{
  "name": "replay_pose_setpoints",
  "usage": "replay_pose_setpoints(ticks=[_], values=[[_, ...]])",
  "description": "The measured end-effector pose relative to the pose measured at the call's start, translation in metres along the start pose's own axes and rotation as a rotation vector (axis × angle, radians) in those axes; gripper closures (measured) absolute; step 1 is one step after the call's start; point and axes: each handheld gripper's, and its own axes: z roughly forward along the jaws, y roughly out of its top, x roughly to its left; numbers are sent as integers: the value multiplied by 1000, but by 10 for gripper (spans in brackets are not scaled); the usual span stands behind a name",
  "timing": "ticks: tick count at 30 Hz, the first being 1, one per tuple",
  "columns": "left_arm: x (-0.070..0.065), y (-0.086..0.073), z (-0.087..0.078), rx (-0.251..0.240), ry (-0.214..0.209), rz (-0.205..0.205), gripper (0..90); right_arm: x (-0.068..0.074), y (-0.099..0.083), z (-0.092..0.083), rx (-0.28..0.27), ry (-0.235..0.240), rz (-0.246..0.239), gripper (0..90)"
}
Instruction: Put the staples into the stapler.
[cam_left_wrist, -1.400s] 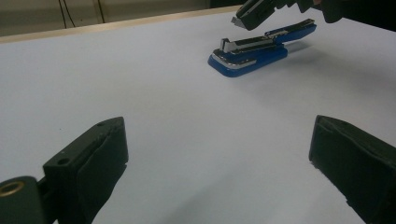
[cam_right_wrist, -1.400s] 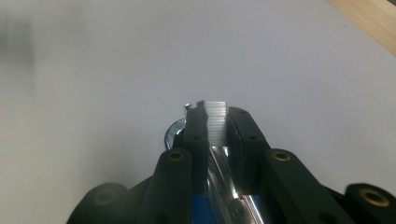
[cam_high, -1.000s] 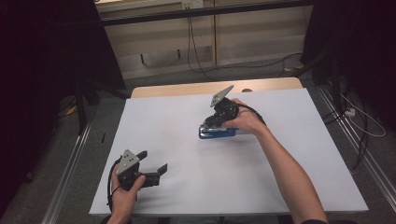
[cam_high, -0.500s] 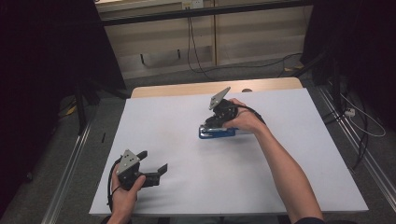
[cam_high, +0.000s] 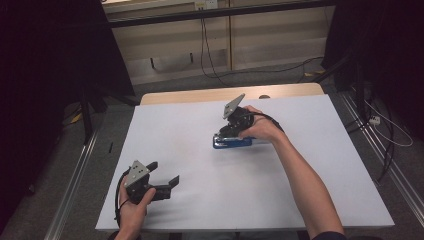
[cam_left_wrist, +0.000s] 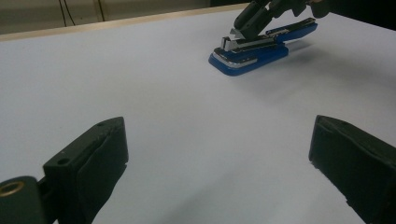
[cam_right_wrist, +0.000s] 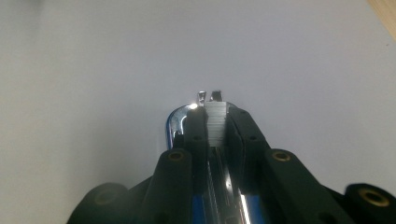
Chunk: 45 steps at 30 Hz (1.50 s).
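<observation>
— Where are the claws, and what do they hold?

— On the white desk (cam_high: 320, 165), right of centre in the high view, the right claw (cam_high: 226, 134) pinches a blue stapler (cam_high: 232, 142). The left claw (cam_high: 167, 184), lower left, gapes wide, holding nothing.

— What do the claw views add?

— The right gripper view shows jaws clamped on a strip of staples (cam_right_wrist: 215, 122); the left gripper view shows the stapler's (cam_left_wrist: 261, 46) chrome front.

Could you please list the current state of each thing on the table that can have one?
Stapler: open, top lifted, staple channel exposed, base flat on the table.
Strip of staples: pinched between the right tongs, at the channel's front.
Right tongs: shut on the strip of staples.
Left tongs: open, holding nothing.
</observation>
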Motion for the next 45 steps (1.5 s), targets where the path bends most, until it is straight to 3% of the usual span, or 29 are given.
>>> replay_pose_setpoints(ticks=[35,45], values=[[0,0,0,5,-5,4,50,0,2,7,33,6,-16,790],[0,0,1,5,-9,2,50,-2,3,9,20,6,-18,778]])
